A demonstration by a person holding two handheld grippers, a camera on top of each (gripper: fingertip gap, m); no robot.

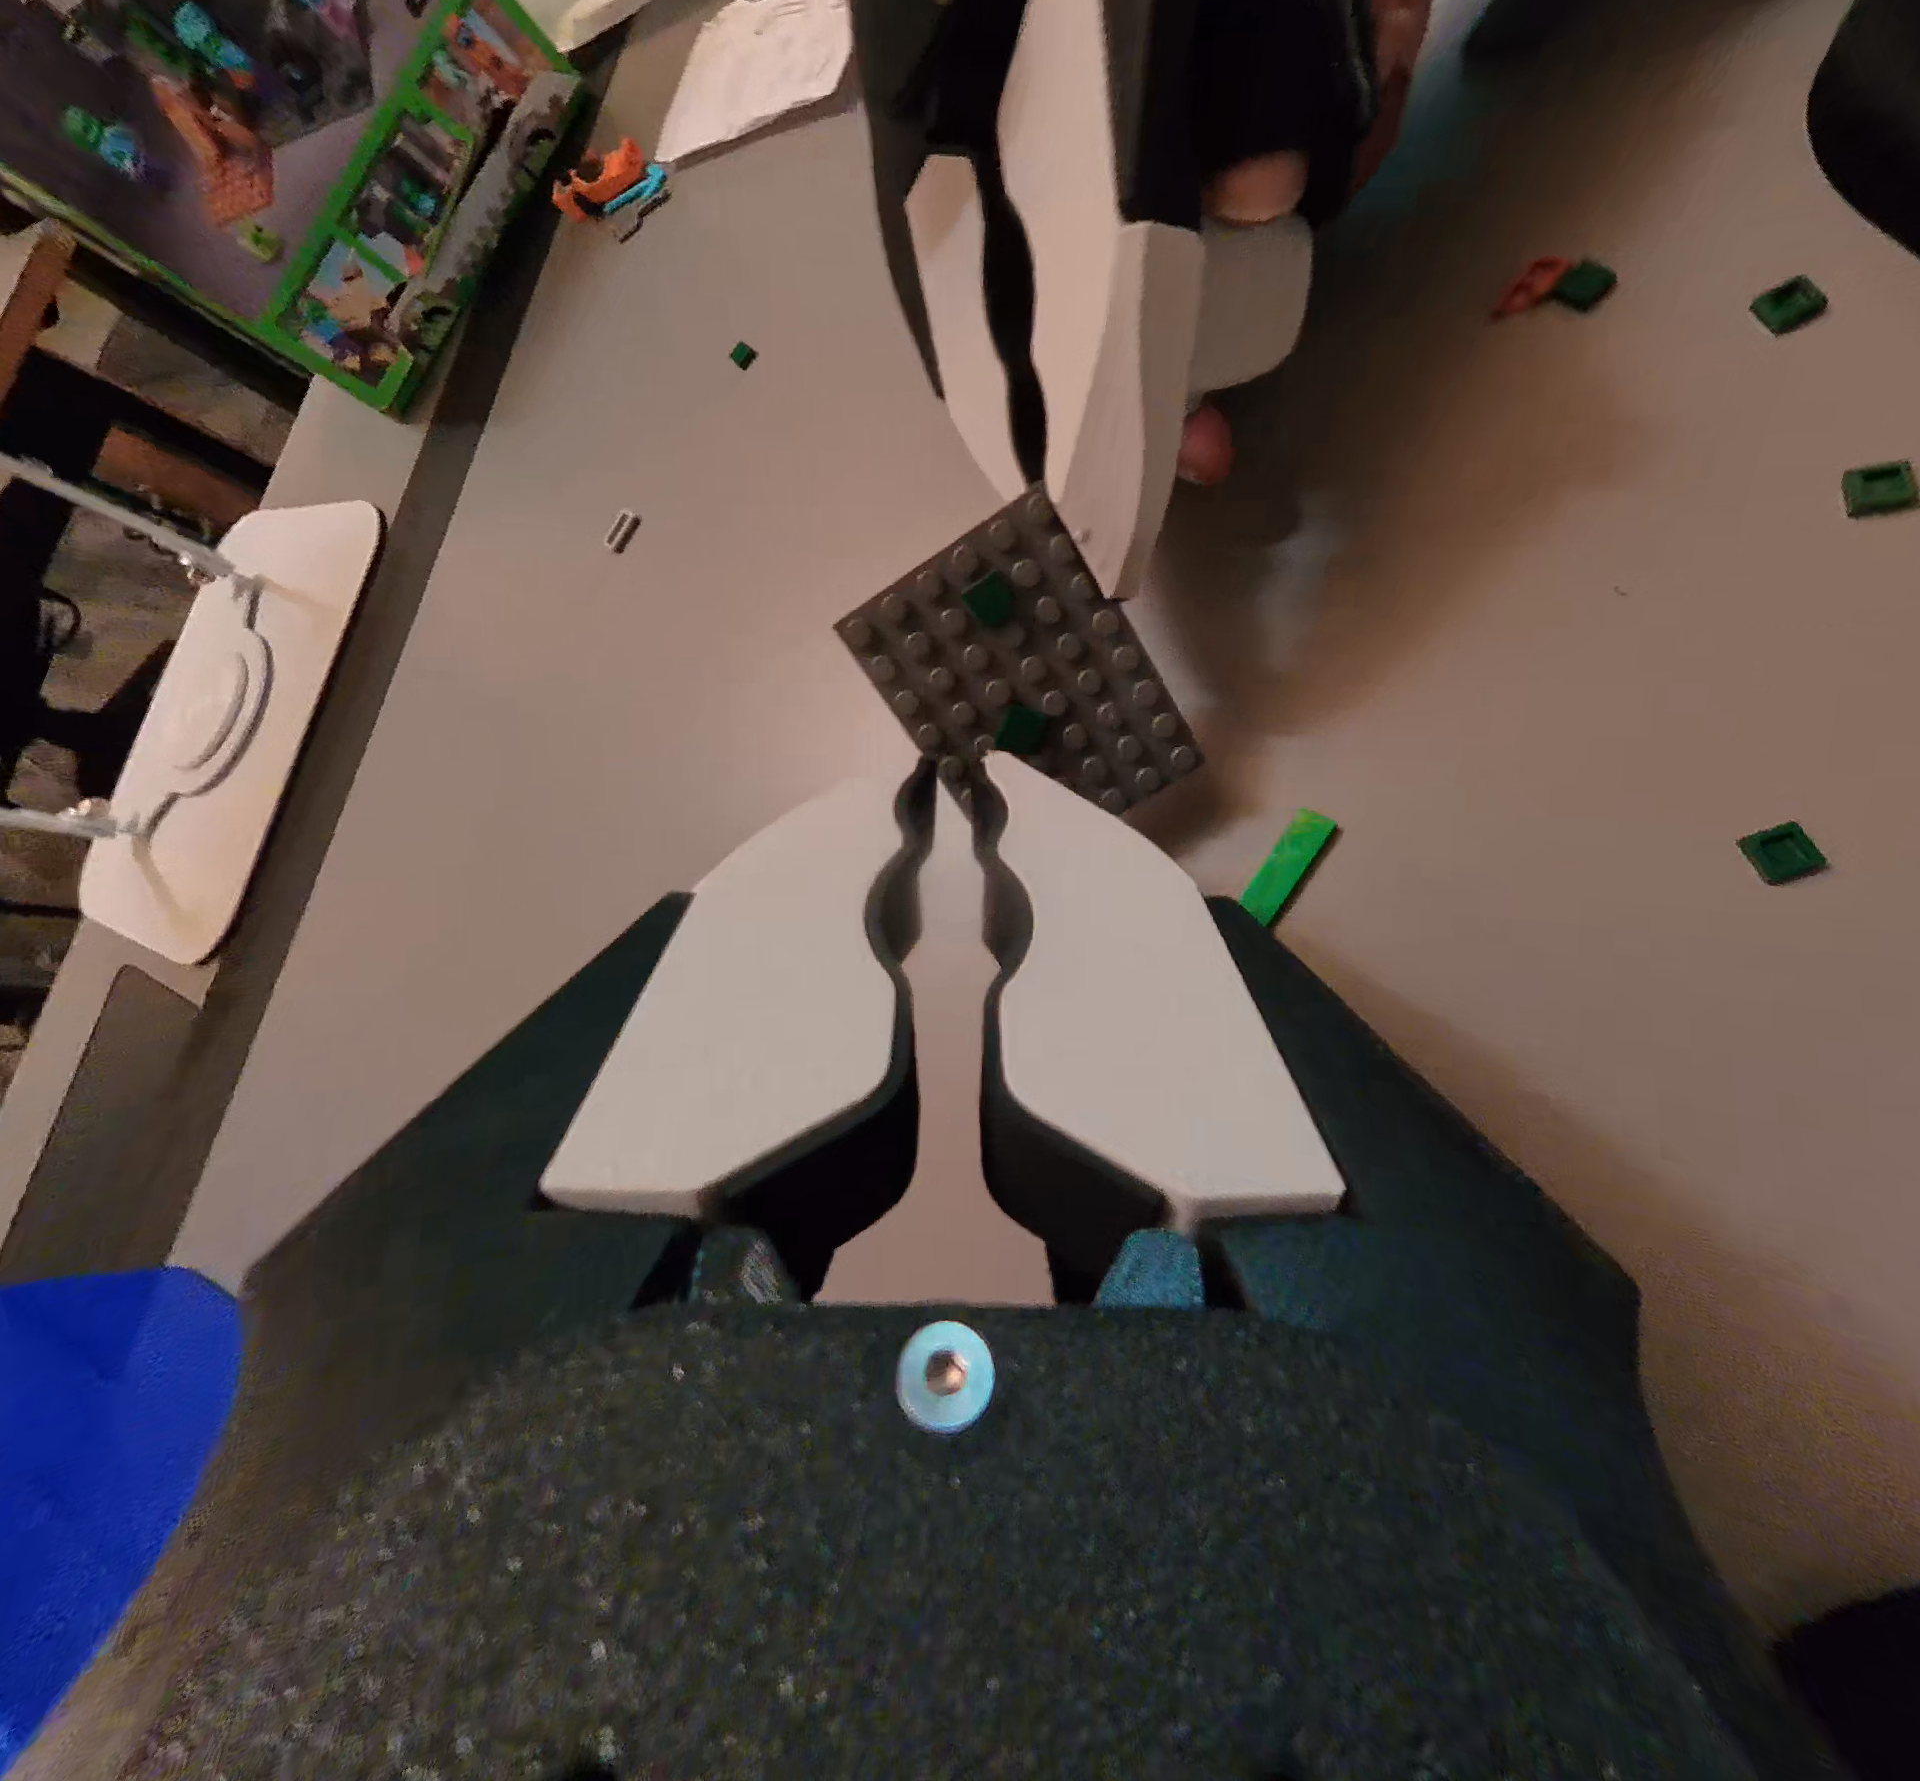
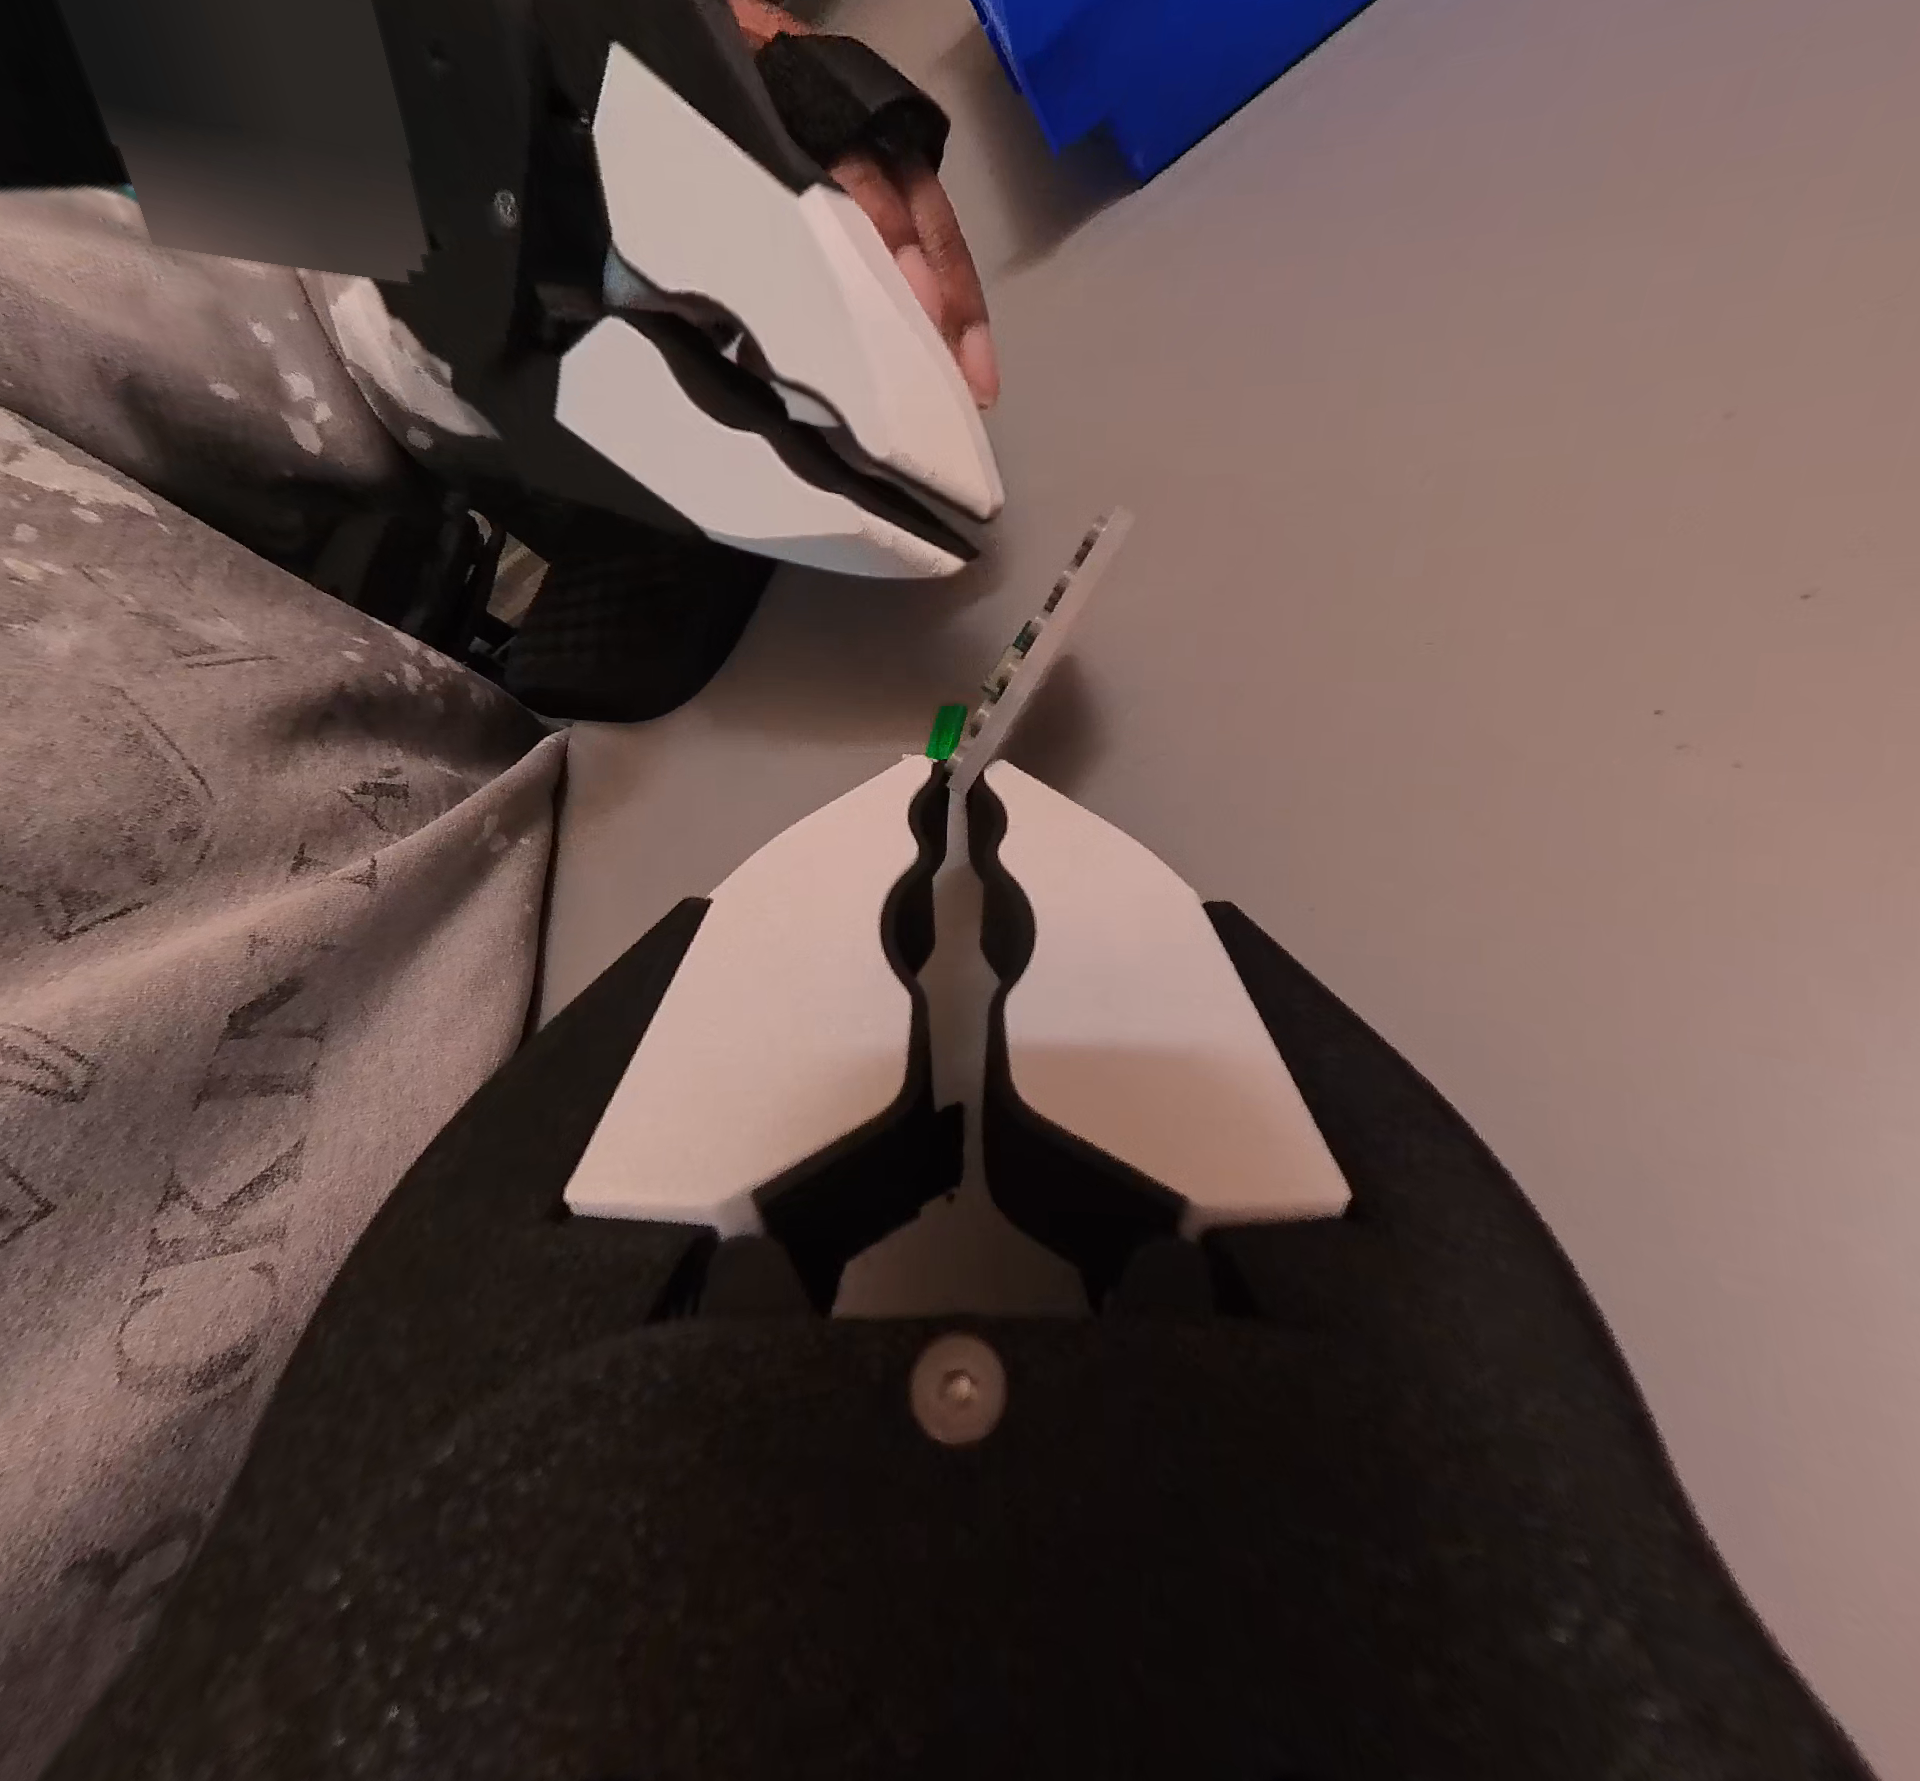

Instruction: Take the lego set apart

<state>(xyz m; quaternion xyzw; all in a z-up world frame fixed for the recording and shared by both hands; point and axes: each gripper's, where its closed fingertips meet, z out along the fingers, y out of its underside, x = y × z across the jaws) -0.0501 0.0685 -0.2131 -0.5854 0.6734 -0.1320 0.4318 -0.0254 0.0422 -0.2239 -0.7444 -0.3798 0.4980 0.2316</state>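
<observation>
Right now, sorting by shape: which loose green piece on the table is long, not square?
The bright green strip beside the left gripper; the others are dark squares.

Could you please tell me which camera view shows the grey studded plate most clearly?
The left wrist view is best: the grey plate faces the camera, showing its studs and two small green tiles. The right wrist view shows the plate edge-on, a thin strip rising from the right gripper, which pinches it.

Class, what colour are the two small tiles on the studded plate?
Dark green tiles on a grey studded plate; the left wrist view shows them best.
</observation>
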